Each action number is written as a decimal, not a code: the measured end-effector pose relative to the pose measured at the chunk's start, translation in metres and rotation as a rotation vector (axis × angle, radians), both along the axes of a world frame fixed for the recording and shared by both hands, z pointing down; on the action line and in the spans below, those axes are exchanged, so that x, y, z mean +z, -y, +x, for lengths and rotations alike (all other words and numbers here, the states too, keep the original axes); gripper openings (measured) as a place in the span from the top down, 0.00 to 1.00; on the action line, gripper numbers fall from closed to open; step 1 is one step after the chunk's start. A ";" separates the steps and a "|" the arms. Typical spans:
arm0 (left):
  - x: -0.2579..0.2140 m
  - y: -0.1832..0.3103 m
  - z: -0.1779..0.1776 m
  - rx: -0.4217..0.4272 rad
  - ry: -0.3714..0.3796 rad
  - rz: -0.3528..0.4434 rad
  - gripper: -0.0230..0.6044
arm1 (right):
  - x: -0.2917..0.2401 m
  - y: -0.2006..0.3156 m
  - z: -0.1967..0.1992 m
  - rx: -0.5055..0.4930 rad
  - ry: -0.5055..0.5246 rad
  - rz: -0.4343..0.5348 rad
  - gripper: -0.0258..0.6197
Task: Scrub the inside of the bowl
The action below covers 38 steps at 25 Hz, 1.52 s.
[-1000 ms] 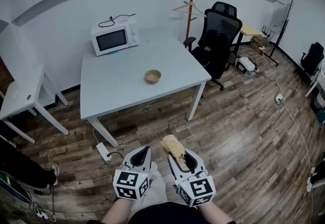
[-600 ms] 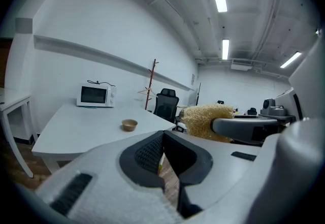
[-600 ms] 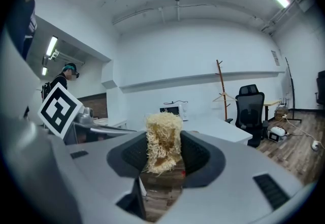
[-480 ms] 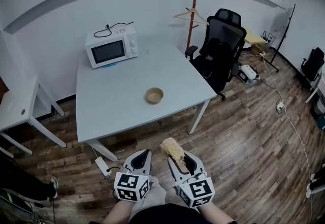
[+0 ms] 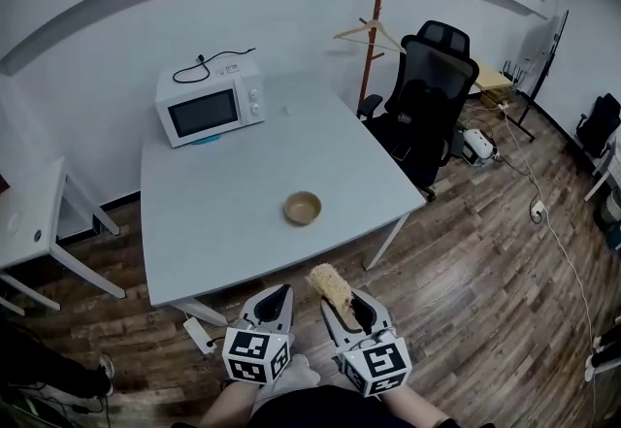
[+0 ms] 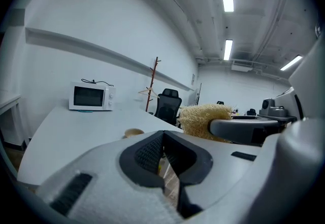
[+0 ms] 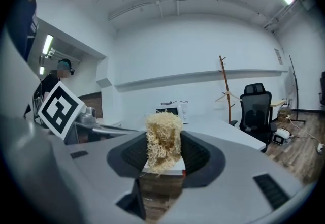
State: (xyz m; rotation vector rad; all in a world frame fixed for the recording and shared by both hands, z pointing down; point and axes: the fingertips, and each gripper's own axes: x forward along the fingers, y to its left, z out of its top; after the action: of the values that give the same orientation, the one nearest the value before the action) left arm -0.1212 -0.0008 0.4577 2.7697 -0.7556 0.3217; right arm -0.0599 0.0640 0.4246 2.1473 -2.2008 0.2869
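A small tan bowl (image 5: pixel 303 208) stands upright near the front right of the white table (image 5: pixel 213 213); in the left gripper view the bowl (image 6: pixel 134 132) shows low beyond the jaws. My right gripper (image 5: pixel 339 298) is shut on a straw-coloured loofah scrubber (image 5: pixel 329 282), which sticks out forward; the scrubber (image 7: pixel 163 139) fills the gap between the pads. My left gripper (image 5: pixel 275 299) is shut with nothing in it. Both grippers hang over the wooden floor, short of the table's front edge.
A white microwave (image 5: pixel 210 107) sits at the table's back left. A black office chair (image 5: pixel 427 91) and an orange coat stand (image 5: pixel 372 18) are to the right of the table. A second white table (image 5: pixel 29 232) stands at the left. A power strip (image 5: pixel 199 336) lies on the floor.
The table and bowl have come nearer and lower in the head view; I have stepped toward them. Both grippers keep their places and grip.
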 end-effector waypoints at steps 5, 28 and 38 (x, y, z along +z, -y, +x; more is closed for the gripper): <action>0.001 0.037 0.004 -0.002 0.007 -0.001 0.93 | 0.001 0.038 0.007 0.003 0.004 -0.003 0.68; 0.034 0.150 0.025 -0.021 0.047 -0.027 0.93 | 0.022 0.133 0.067 0.060 -0.006 -0.018 0.68; 0.063 0.194 0.052 -0.132 0.082 -0.090 0.93 | 0.037 0.200 0.113 -0.060 -0.031 -0.060 0.68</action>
State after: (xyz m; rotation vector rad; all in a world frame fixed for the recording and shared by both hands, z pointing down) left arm -0.0690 -0.1949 0.5211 2.6212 -0.9161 0.4340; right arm 0.0533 -0.1360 0.4614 2.0373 -2.2053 0.3102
